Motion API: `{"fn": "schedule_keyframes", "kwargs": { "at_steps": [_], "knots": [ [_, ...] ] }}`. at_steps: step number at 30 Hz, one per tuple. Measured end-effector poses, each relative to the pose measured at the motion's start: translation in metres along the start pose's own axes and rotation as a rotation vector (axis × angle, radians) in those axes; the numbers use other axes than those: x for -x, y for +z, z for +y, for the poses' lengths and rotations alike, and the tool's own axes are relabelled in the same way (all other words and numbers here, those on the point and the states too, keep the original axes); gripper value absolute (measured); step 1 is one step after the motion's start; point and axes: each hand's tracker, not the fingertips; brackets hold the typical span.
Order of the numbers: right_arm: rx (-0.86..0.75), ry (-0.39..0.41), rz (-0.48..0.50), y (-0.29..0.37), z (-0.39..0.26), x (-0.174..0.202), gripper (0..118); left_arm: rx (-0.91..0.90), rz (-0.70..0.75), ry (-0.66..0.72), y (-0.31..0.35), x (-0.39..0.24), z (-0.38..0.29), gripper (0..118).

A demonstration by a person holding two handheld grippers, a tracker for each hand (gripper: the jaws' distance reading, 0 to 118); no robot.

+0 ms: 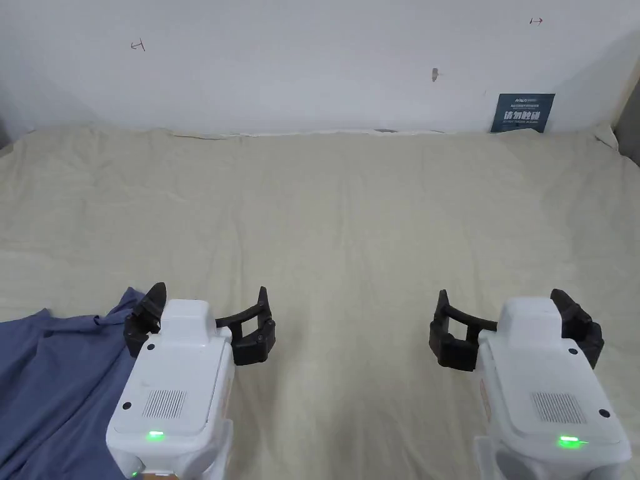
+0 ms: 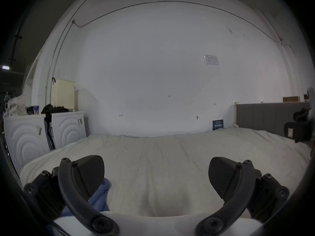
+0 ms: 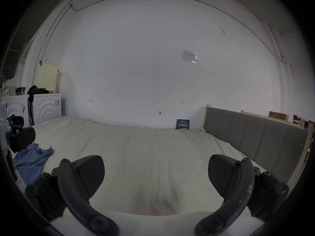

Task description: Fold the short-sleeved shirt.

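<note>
A blue short-sleeved shirt [image 1: 56,381] lies crumpled at the near left of the cream bed sheet [image 1: 350,219]. My left gripper [image 1: 209,315] hovers open over the shirt's right edge, its left jaw above the cloth and nothing between the jaws. In the left gripper view [image 2: 156,176] a bit of the shirt [image 2: 100,197] shows beside the left jaw. My right gripper [image 1: 506,322] is open over bare sheet at the near right, well apart from the shirt. The right gripper view [image 3: 156,175] shows the shirt [image 3: 30,161] far to the left, next to the left gripper [image 3: 20,137].
A white wall [image 1: 312,62] runs along the far side of the bed, with a small dark sign [image 1: 522,112] leaning against it. A grey padded headboard [image 3: 255,137] borders the bed on the right. White cabinets [image 2: 42,134] stand off the left end.
</note>
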Motion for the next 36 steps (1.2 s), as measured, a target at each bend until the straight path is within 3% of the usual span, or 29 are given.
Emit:
{"fn": "schedule_keyframes", "kwargs": {
  "at_steps": [3,5,9,10,12,13,15,16,22,24,26,28,32,36],
  "knots": [
    [-0.024,0.186,-0.072,0.004,0.010,0.012,118,0.059,-0.026,0.238,-0.005,0.008,0.006,118],
    [-0.097,0.405,-0.149,0.010,0.015,0.027,118,0.108,-0.115,0.603,-0.010,0.025,0.007,118],
    [-0.363,0.927,-0.358,0.022,0.008,0.058,118,0.141,-0.265,1.377,-0.018,0.051,-0.015,118],
    [-0.446,1.044,-0.415,0.024,0.002,0.062,118,0.136,-0.272,1.533,-0.018,0.053,-0.023,118],
    [-0.573,1.198,-0.497,0.026,-0.007,0.066,118,0.112,-0.293,1.674,-0.019,0.062,-0.038,118],
    [-0.592,1.194,-0.518,0.029,-0.006,0.065,118,0.098,-0.288,1.670,-0.019,0.065,-0.041,118],
    [-0.538,1.065,-0.485,0.033,0.002,0.061,118,0.118,-0.244,1.505,-0.019,0.068,-0.032,118],
    [-0.478,0.962,-0.444,0.034,0.009,0.058,118,0.117,-0.223,1.393,-0.019,0.068,-0.024,118],
    [-0.197,0.315,-0.203,0.026,0.030,0.017,118,0.025,-0.040,0.319,-0.007,0.023,0.027,118],
    [-0.126,0.127,-0.118,0.023,0.030,0.003,118,-0.019,0.022,0.061,0.003,-0.005,0.033,118],
    [-0.064,-0.016,-0.057,0.017,0.023,-0.004,118,-0.052,0.048,-0.109,0.007,-0.019,0.029,118],
    [-0.040,-0.056,-0.039,0.014,0.017,-0.009,118,-0.038,0.049,-0.149,0.004,-0.015,0.022,118],
    [-0.038,0.016,-0.053,0.011,0.013,-0.001,118,-0.026,0.032,-0.121,0.002,-0.010,0.019,118],
    [-0.043,0.016,-0.035,0.013,0.015,0.001,118,-0.031,0.031,-0.089,0.002,-0.007,0.020,118]
  ]
}}
